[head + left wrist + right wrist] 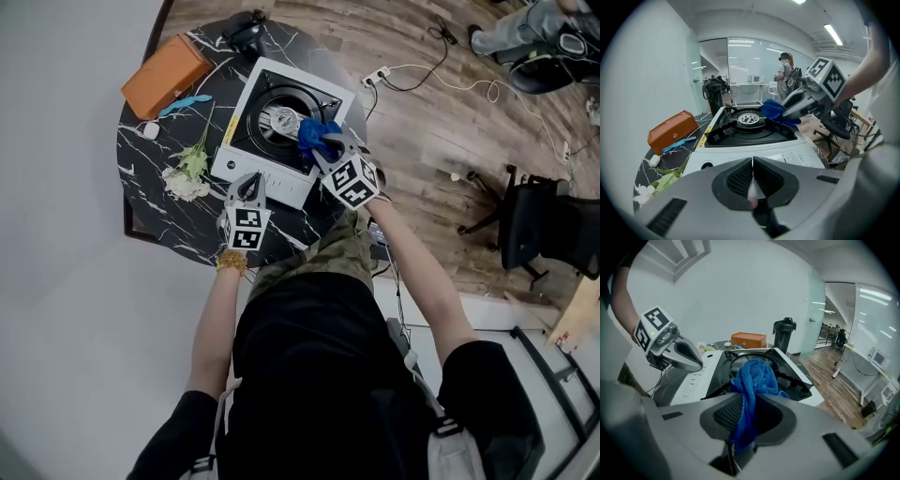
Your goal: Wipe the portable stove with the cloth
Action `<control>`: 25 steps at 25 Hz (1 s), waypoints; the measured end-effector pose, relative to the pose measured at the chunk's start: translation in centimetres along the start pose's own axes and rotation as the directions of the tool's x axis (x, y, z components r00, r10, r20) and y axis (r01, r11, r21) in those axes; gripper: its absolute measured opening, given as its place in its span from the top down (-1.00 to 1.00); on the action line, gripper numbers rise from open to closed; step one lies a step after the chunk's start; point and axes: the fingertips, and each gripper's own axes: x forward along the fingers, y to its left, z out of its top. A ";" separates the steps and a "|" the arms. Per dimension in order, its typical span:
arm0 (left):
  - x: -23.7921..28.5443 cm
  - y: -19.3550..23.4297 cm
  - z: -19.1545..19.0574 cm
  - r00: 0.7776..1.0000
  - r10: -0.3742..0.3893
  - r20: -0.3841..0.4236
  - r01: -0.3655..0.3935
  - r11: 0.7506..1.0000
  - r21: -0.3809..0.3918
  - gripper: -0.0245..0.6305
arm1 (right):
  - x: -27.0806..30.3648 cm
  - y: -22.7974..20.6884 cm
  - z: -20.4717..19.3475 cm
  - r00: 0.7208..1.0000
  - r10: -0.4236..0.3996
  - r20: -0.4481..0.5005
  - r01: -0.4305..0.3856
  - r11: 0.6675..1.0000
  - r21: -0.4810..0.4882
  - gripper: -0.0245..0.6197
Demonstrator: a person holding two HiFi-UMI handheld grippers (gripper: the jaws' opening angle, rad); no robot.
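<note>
Right gripper [328,152] pinches the cloth [315,134] over the stove's [240,122] right side for wiping. Left gripper [249,186], pressed together and empty, hovers at the near edge, probably to steady it.

- cloth [757,376]: blue terry, fluffy and soft-looking, matt.
- stove [246,164]: white casing, smooth with a slight sheen, like painted metal.
- pan [754,133] of the stove: black and glossy.
- burner [281,119]: bright bare metal.
- tabletop [150,187]: black with white veins, a marble look, polished.
- floor [441,131]: wood planks with brown grain and a dull sheen.
- box [166,75]: orange, smooth, matt; what it is made of cannot be told.
- left claw [752,168] and right claw [749,401]: grey matt plastic shells.
- pads [729,416]: black, finely ribbed.
- cubes [352,181]: flat black-and-white print, matt.
</note>
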 end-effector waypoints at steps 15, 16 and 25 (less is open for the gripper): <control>0.0 -0.3 0.0 1.000 -0.002 -0.027 0.002 1.000 0.000 0.90 | -5.2 -2.8 2.4 0.870 0.240 0.430 -0.446 0.754 0.482 0.70; 0.0 -0.4 0.1 1.000 -0.002 -0.024 0.002 1.000 0.001 0.90 | -5.9 -5.1 3.1 0.880 0.188 0.436 -0.397 0.795 0.458 0.70; 0.1 0.3 0.1 0.996 -0.031 -0.084 0.023 0.995 -0.094 0.90 | 0.2 -13.1 3.0 0.977 0.206 -0.044 -0.207 0.978 -0.019 0.70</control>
